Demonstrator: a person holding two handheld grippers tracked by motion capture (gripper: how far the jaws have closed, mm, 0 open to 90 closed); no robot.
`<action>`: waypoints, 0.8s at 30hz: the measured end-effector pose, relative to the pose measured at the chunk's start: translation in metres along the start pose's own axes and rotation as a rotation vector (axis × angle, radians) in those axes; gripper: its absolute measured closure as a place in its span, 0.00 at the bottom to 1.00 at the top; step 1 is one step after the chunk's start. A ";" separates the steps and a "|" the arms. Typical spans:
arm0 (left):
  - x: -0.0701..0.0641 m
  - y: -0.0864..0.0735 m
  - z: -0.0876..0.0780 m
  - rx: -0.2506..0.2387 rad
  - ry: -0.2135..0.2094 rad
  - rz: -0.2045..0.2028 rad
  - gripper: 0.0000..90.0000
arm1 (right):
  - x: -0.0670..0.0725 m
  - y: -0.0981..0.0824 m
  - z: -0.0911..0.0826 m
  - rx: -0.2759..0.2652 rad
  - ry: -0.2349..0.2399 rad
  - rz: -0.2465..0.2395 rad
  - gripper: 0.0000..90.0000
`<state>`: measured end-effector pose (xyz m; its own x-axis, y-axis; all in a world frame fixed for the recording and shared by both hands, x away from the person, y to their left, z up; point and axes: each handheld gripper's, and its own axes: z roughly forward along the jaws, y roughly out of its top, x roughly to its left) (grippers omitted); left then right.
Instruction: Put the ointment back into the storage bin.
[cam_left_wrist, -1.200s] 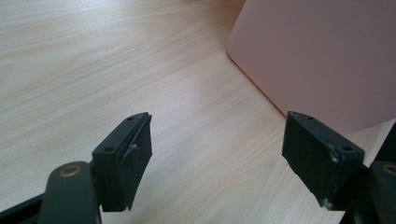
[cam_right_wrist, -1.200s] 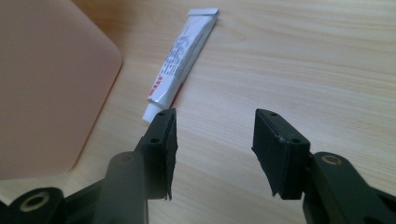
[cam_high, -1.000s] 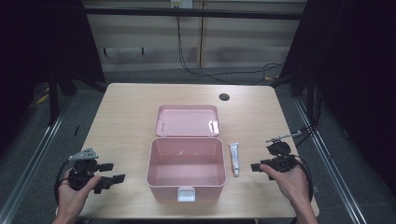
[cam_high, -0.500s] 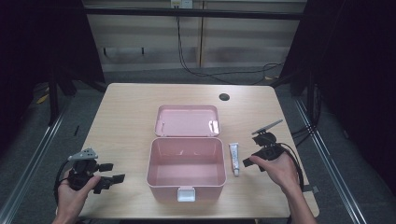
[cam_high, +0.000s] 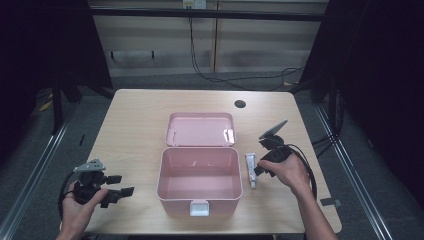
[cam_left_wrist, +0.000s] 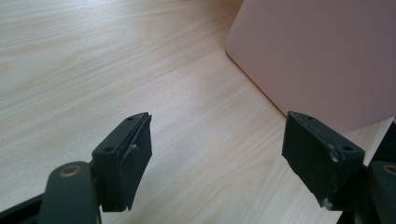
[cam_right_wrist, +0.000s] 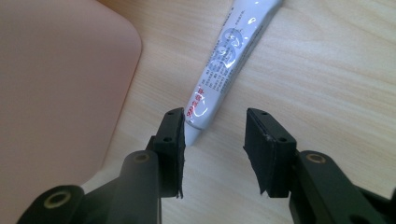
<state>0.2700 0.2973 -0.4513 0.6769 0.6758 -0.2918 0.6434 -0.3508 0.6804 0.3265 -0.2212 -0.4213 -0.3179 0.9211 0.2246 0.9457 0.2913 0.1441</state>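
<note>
Broadly, the wooden counter (cam_high: 135, 125) carries a pink box (cam_high: 199, 180) at its middle, its lid (cam_high: 200, 129) swung open and lying flat on the far side, the inside bare. Just to the box's right lies a small white tube (cam_high: 250, 168) with red and grey print, flat on the wood and running roughly parallel to the box's side wall, close to it but not touching.

The right gripper (cam_high: 262, 170) sits low over the tube, held in the person's right hand (cam_high: 287, 172). In the right gripper view its fingers (cam_right_wrist: 172, 140) have just been closing and now stand partly apart, one on each side of the tube's (cam_right_wrist: 224, 60) near end; the left one is at the tube's edge, the right one apart from it, so nothing is clamped.

The left gripper (cam_high: 122, 186) rests at the counter's near left corner, well apart from the box, in the left hand (cam_high: 80, 207). Its fingers (cam_left_wrist: 128, 154) stand wide apart with only bare wood between them.
</note>
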 end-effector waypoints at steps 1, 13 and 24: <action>0.000 0.000 0.000 0.000 0.000 0.000 0.27 | 0.000 0.000 0.000 0.000 0.000 0.000 0.65; 0.000 0.000 0.001 0.007 -0.003 -0.005 0.27 | 0.004 0.013 0.016 0.051 -0.027 0.013 0.67; 0.000 0.000 0.001 0.007 -0.004 -0.006 0.27 | 0.007 0.024 0.032 0.098 -0.050 0.041 0.67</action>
<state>0.2704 0.2973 -0.4519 0.6746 0.6751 -0.2985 0.6499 -0.3514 0.6739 0.3493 -0.1991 -0.4468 -0.2778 0.9437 0.1796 0.9606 0.2751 0.0400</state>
